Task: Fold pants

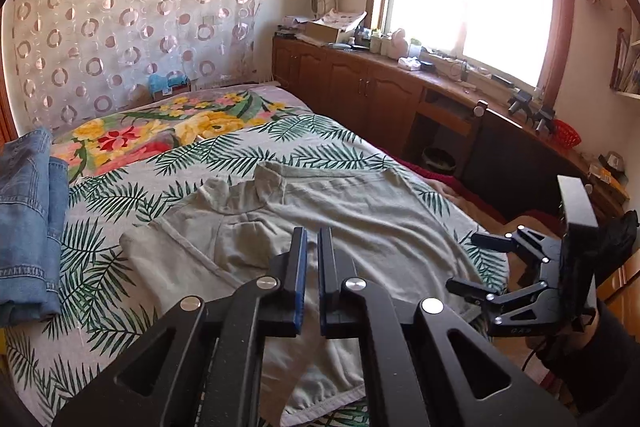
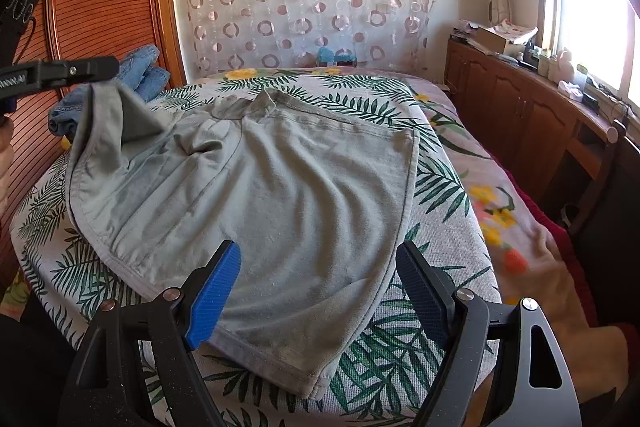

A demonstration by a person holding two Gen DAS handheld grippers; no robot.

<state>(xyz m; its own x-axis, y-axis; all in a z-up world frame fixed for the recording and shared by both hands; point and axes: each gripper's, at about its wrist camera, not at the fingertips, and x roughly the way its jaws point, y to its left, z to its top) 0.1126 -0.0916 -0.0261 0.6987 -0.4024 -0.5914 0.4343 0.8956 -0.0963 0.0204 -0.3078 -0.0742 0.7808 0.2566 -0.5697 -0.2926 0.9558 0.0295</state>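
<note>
On the leaf-print bedspread (image 2: 436, 183), your left gripper (image 2: 108, 69) pinches up the grey-green pants' (image 2: 280, 187) edge, your right gripper (image 2: 320, 279) spread wide above them, gripping nothing.

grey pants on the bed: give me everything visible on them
The grey pants are pale grey-green and look like soft cotton, with stitched hems and a waistband at the far end. They lie mostly flat and wrinkled on the leaf-print bedspread. The left tool is shut on one edge and lifts that corner off the bed, so the fabric hangs in a fold. The right tool stands open over the near hem; whether it touches the cloth is unclear. The folded jeans beyond look separate from them.
</note>
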